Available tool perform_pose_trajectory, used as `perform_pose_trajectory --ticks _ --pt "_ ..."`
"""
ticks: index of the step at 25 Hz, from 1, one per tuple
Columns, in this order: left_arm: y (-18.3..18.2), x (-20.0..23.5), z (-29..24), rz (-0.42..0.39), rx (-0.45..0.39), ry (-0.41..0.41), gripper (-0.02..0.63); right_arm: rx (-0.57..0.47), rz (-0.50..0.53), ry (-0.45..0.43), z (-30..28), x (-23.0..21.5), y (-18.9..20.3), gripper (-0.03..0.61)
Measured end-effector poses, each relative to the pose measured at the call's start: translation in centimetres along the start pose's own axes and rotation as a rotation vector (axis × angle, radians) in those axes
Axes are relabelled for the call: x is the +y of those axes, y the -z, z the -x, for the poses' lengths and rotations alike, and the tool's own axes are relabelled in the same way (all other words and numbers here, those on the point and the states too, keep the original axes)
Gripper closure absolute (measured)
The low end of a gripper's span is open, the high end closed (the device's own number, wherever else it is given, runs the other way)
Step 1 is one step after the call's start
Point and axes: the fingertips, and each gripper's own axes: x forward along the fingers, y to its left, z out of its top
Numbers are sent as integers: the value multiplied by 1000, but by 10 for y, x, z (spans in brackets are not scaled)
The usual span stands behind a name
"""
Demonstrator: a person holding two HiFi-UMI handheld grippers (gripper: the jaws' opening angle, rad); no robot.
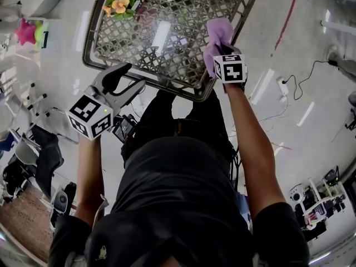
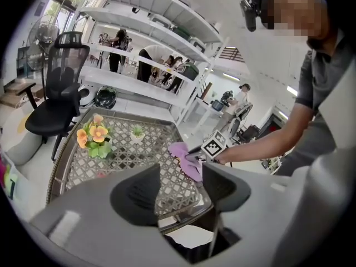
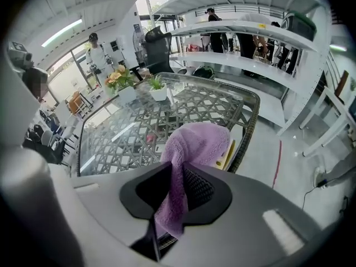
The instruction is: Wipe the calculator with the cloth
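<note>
right gripper [image 3: 177, 189] pinches the purple cloth [image 3: 197, 143] at 4 o'clock on the table [image 1: 186, 88]; left gripper [image 2: 181, 192] hovers at 7 o'clock, jaws apart, empty.

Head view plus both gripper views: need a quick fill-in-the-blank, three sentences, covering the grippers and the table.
1. The right gripper is shut on a fuzzy ____ cloth.
2. The left gripper has its jaws ____, with nothing between them.
3. In the head view, the potted orange flowers sit at the ____ end of the lattice-top table.
Missing words: purple; open; left.
</note>
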Motion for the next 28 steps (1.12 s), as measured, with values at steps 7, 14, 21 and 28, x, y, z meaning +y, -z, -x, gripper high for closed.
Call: perform_pose_trajectory --ticks 7,14,21,28 --pt "-1 2 -3 -5 7 6 330 4 53 -19 0 2 2 520" --pt "-4 4 -1 -8 1 4 330 13 72 14 9 -12 11 520" --pt "-7 1 3 -13 -12 0 330 32 21 82 23 -31 27 520" --pt "-9 -4 12 -27 -34 -10 330 49 -9 73 36 -12 40 520"
